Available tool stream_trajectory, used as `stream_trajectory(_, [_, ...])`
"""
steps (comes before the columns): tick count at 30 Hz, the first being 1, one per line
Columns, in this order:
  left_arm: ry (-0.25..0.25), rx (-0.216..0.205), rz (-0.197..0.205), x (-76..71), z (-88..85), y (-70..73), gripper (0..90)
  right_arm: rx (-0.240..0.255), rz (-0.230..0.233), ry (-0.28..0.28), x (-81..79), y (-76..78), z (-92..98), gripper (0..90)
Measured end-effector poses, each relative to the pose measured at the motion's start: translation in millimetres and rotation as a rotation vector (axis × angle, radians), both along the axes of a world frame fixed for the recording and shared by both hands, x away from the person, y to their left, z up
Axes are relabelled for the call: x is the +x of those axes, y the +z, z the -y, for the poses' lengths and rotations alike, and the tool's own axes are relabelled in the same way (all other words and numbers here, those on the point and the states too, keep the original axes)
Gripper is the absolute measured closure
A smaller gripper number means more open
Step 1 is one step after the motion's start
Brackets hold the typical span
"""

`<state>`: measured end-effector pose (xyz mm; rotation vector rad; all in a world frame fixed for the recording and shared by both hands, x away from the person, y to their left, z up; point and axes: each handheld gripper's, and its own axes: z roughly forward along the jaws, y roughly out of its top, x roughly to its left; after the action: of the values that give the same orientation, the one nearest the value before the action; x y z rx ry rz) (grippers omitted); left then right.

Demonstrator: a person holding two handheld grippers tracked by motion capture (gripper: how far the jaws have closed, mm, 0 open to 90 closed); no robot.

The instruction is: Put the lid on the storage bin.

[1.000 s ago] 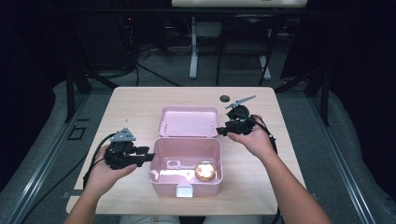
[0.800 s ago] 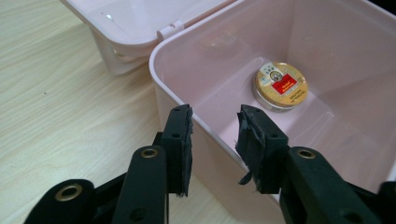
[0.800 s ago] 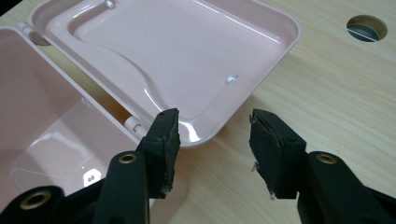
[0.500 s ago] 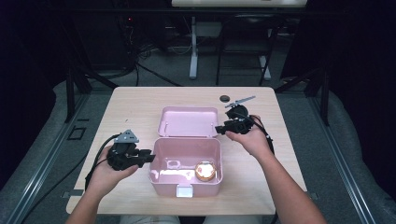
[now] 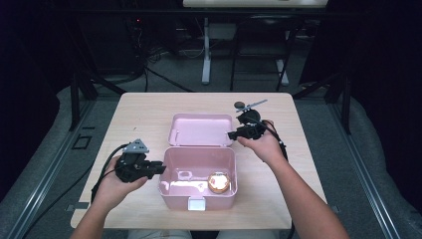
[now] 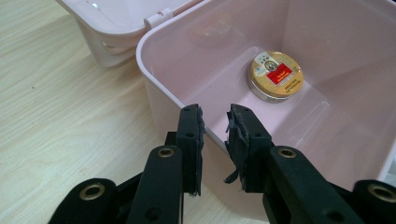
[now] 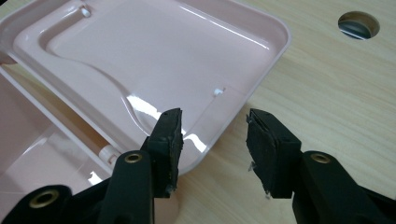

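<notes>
Straddling box wall, left fingers; contact unclear

I see the pink plastic box standing open mid-table, its hinged lid laid flat behind it, inside up. A round gold tin lies flat on the box floor.

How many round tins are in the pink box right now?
1. A gold-lidded round tin lies flat on the floor of the open pink box, toward its right side in the high view. No others are visible inside.
</notes>
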<state>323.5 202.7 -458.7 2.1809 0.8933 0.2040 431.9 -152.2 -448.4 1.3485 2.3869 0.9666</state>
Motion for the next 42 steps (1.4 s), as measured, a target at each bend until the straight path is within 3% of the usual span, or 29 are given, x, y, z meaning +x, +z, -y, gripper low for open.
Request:
stream_trajectory(3, [0.002, 0.001, 0.004, -0.3, 0.3, -0.2, 74.2, 0.012, 0.007, -0.012, 2.6, 1.7, -4.4, 56.0])
stream_trajectory(25, [0.002, 0.014, 0.014, -1.5, 1.6, 0.4, 74.8, -0.024, 0.0, -0.069, 31.2, 3.7, -21.1, 58.0])
stream_trajectory(42, [0.001, 0.014, 0.017, -1.4, 1.7, 0.4, 74.8, -0.035, -0.021, -0.082, 42.1, -6.1, -25.6, 58.6])
